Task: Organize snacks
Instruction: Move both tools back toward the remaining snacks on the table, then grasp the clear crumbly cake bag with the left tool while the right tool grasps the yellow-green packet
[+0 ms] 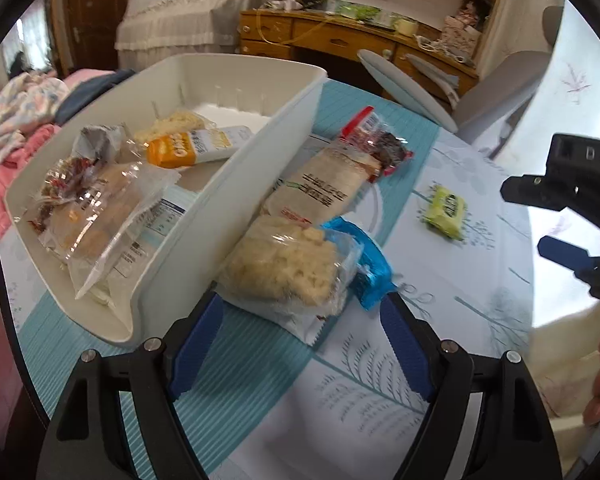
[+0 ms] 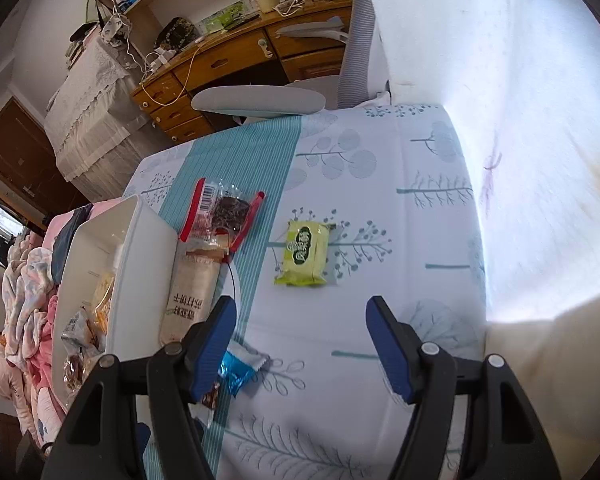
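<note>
A white bin (image 1: 300,92) (image 2: 142,264) on the table holds several wrapped snacks, among them an orange-and-white bar (image 1: 196,146). To its right lie a clear pack of pale crumbly snack (image 1: 284,264) on a blue wrapper (image 1: 374,268) (image 2: 236,368), a long beige cracker pack (image 1: 320,188) (image 2: 192,280), a red-edged pack (image 1: 380,144) (image 2: 224,212) and a small yellow-green pack (image 1: 446,208) (image 2: 304,254). My left gripper (image 1: 302,304) is open, its blue fingers on either side of the crumbly pack's near end. My right gripper (image 2: 300,312) (image 1: 556,216) is open, empty, just short of the yellow-green pack.
The table wears a pale cloth with a teal striped band (image 2: 256,148) and tree prints. A grey chair (image 2: 260,100) and a wooden desk (image 1: 340,38) stand beyond its far edge. Pink bedding (image 1: 4,168) lies left of the bin. A bright wall (image 2: 520,120) runs along the right.
</note>
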